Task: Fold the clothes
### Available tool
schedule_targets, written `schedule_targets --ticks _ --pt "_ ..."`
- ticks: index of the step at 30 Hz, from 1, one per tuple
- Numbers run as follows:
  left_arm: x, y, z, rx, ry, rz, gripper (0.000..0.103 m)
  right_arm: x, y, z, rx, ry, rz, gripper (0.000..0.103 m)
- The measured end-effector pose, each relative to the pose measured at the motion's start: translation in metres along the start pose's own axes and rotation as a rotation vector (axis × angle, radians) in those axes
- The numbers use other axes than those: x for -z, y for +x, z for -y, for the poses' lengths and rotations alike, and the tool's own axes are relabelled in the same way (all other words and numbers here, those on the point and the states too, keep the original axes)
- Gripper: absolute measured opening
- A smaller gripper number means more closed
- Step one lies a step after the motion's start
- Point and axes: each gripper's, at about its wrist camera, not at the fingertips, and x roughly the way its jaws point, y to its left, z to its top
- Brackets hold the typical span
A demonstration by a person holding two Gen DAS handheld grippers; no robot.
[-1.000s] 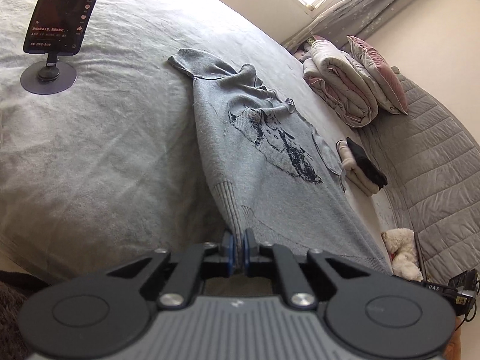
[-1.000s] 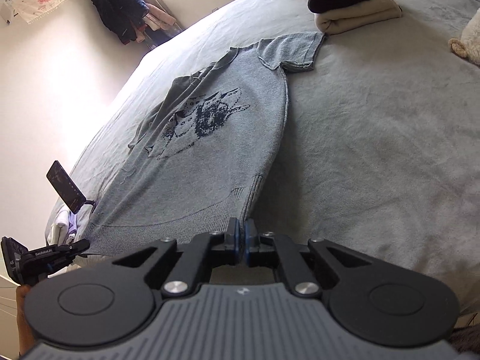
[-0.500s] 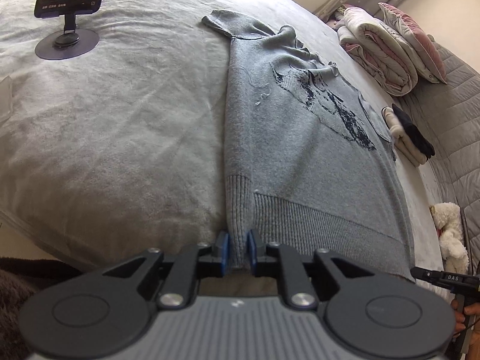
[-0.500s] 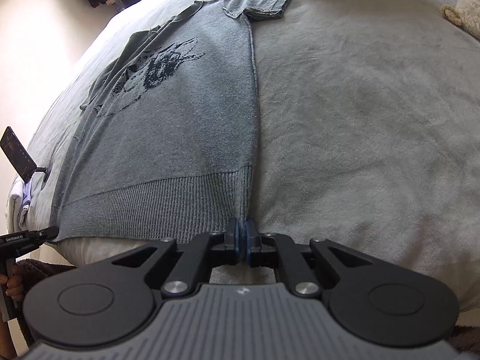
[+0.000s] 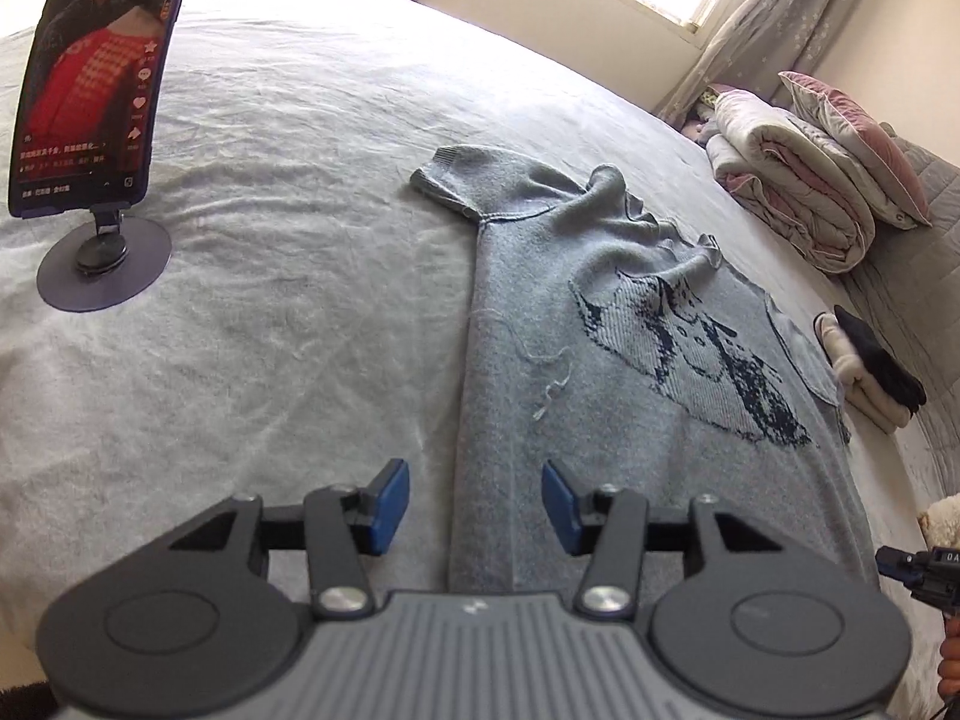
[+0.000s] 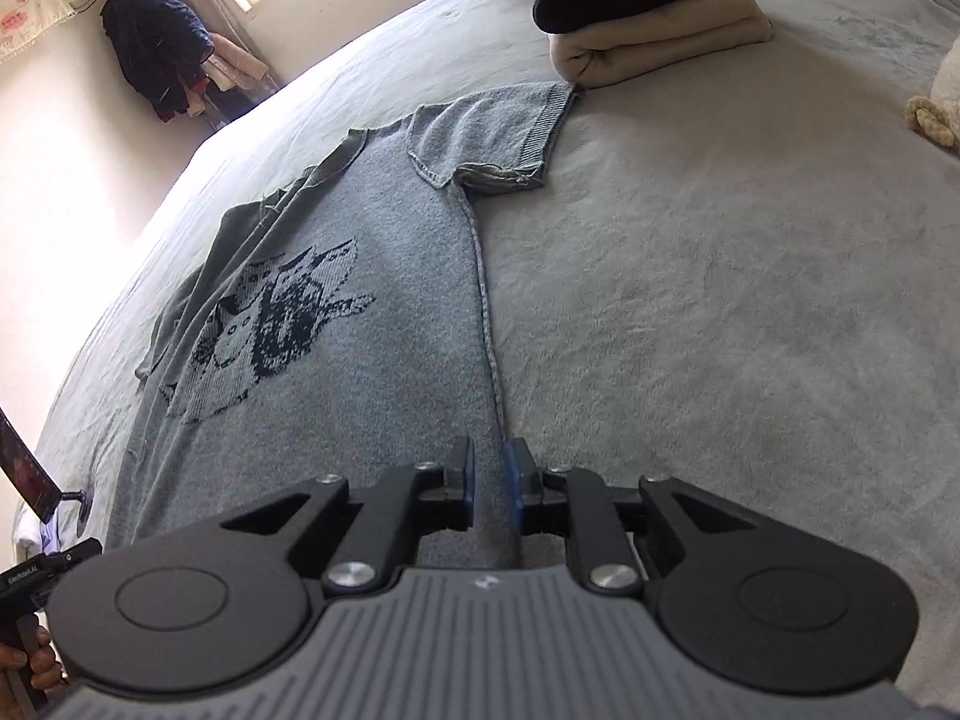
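Both grippers have just been opening off the hem corners of the grey knitted short-sleeved sweater (image 5: 630, 396), the left gripper (image 5: 475, 507) now wide and the right gripper (image 6: 489, 483) narrowly parted with the side edge between its pads, so the garment lies spread on the pale grey bedspread (image 5: 270, 312), ready for its first fold.

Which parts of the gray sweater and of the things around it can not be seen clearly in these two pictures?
- Sweater hem: hidden in both wrist views by the gripper bodies.
- Its far sleeve, right wrist view: foreshortened, shape unclear.
- Phone top, left wrist view: cut off by the picture's edge; its text is too small to read.
- Soft toy, right wrist view: cut off by the right edge.
- Folded clothes: top cropped.
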Motion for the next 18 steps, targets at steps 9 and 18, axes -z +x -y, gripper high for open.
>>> schedule_targets --ticks 9,18 --pt "0.01 0.032 -0.007 0.031 -0.087 0.109 0.004 0.0 0.018 -0.004 0.05 -0.047 0.083 0.005" --pt "-0.014 0.039 -0.006 0.04 -0.096 0.061 0.017 -0.013 0.021 0.002 -0.013 -0.001 0.098 0.019"
